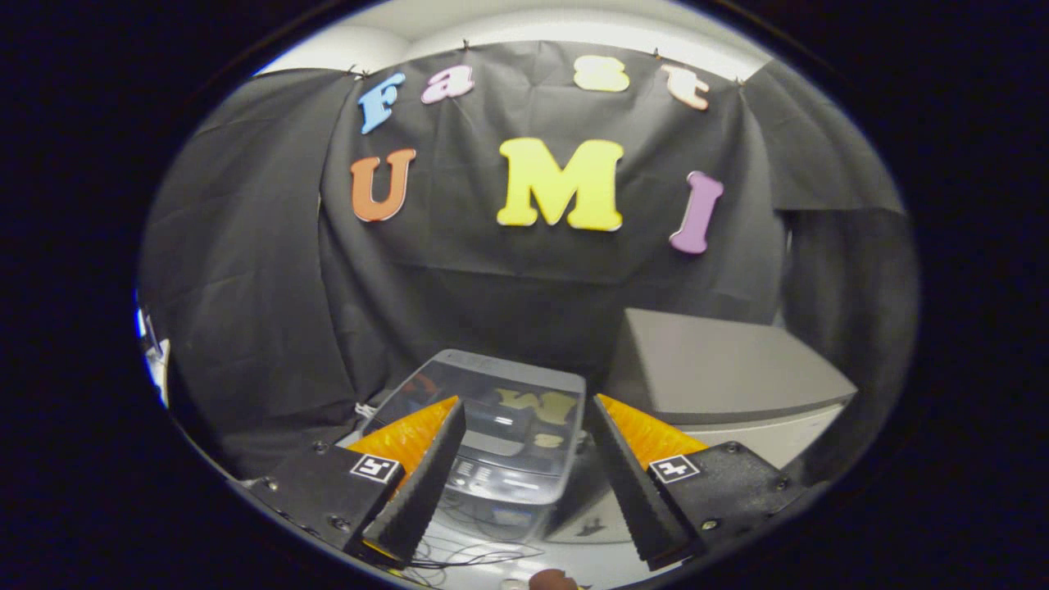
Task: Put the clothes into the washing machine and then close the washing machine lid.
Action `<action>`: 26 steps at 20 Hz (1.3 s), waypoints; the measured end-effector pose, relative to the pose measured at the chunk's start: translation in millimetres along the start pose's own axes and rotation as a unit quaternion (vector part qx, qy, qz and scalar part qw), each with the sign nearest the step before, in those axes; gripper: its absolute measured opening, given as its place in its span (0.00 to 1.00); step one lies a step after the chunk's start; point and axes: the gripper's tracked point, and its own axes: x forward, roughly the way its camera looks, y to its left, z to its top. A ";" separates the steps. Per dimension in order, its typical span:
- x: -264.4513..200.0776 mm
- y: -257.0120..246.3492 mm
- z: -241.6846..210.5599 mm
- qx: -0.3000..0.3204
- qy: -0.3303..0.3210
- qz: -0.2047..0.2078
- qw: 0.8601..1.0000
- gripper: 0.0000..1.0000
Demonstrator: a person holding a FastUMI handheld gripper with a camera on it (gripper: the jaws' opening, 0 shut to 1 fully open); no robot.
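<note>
The gripper (524,447) is wide open and holds nothing. The washing machine (500,434) sits at 12 o'clock, just past the fingers, lid shut. The shiny lid looks stiff and slippery; lift its front edge.

I can read no words or numbers from here. The small pale print on the washing machine (500,410) control panel (492,483) is too fine to make out. The one sign I see is a square black-and-white marker (374,468) at the base of each of the fingers (426,475) — they stand spread apart, gripping nothing
</note>
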 end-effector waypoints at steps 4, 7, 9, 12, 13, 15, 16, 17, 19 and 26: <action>-102.1 -79.5 3.4 0.018 -0.031 -0.064 0.997 0.96; -160.7 -123.2 -1.9 0.035 -0.044 -0.105 0.993 0.97; -189.7 -143.1 -7.2 0.036 -0.049 -0.118 0.991 0.96; -219.5 -163.3 -20.7 0.042 -0.051 -0.118 0.991 0.97; -225.6 -169.2 -26.8 0.044 -0.048 -0.116 0.991 0.96; -237.6 -177.5 -40.1 0.044 -0.048 -0.107 0.992 0.96; -242.3 -181.4 -45.9 0.045 -0.042 -0.103 0.993 0.96; -248.5 -185.0 -51.7 0.047 -0.041 -0.097 0.993 0.96; -256.9 -191.0 -58.9 0.051 -0.043 -0.092 0.994 0.97; -268.6 -196.4 -69.3 0.059 -0.052 -0.060 0.995 0.97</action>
